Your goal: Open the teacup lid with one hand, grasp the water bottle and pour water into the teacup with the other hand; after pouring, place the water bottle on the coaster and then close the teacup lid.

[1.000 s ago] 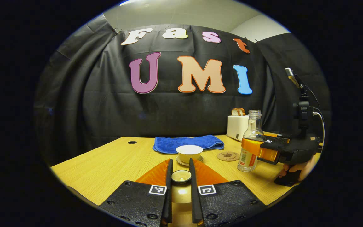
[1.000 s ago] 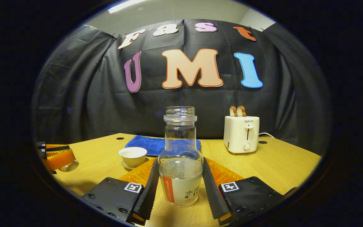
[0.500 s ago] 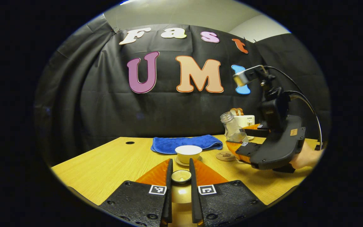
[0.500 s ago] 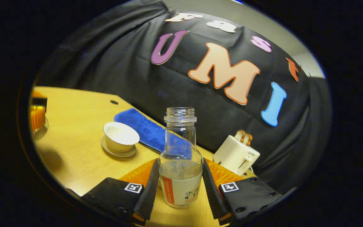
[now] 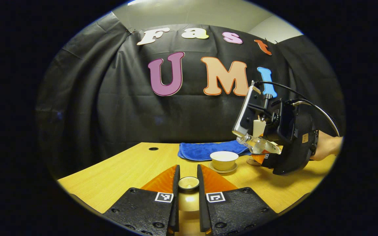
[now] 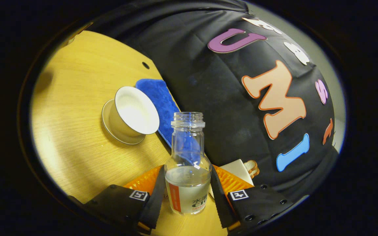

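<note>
Left gripper view low over the bench (image 5: 110, 170), level, facing the wall, right gripper view rolled steeply, higher, close, both sharing teacup (image 5: 224, 158) (image 6: 133, 113) and blue towel (image 5: 205, 150) (image 6: 161, 98)

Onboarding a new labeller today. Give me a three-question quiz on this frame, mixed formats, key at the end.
1. True or false: the teacup has its lid on.
2. What is the left hand-held gripper shut on? A) the blue cloth B) the lid C) the coaster
3. Fill in: the bottle in the right hand-held gripper is tipped with its mouth toward the ____.

Key
1. False: the teacup is open on its saucer.
2. B: the lid sits between both fingers.
3. Teacup; in the left gripper view the bottle lies nearly level beside it.
</note>
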Demonstrator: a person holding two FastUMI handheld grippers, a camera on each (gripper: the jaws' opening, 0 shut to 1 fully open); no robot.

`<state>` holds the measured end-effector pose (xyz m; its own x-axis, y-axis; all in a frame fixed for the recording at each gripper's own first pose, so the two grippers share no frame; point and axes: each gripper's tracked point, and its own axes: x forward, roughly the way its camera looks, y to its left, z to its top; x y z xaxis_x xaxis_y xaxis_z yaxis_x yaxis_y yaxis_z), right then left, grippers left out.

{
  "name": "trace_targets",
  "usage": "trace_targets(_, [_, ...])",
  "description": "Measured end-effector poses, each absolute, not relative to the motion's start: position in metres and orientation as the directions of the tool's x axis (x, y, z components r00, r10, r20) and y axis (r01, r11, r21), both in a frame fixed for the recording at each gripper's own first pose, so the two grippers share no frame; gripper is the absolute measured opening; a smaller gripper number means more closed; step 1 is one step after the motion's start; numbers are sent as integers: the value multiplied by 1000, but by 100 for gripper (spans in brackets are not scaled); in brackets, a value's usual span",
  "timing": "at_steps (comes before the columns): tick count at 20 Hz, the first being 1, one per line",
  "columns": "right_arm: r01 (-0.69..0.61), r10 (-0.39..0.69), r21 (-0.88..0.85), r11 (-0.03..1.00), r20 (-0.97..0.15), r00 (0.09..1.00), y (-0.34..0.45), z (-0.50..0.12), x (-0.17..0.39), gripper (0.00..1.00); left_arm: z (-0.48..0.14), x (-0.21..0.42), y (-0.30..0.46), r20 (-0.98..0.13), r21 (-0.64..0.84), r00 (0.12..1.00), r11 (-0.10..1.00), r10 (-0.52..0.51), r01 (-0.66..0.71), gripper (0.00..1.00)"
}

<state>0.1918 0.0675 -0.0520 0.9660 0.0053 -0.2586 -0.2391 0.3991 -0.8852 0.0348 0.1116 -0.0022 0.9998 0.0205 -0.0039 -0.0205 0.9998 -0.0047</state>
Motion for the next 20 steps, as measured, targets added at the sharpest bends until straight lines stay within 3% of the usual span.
trace_targets(7, [-222, 4, -973, 64, -222, 975, 80, -47, 194, 74, -3, 36, 116, -2, -6, 1000, 1000, 26, -26, 22])
trace_targets(20, [-171, 26, -949, -264, -184, 983, 93, -36, 198, 75, -5, 37, 116, -2, -9, 1000, 1000, 28, -28, 22])
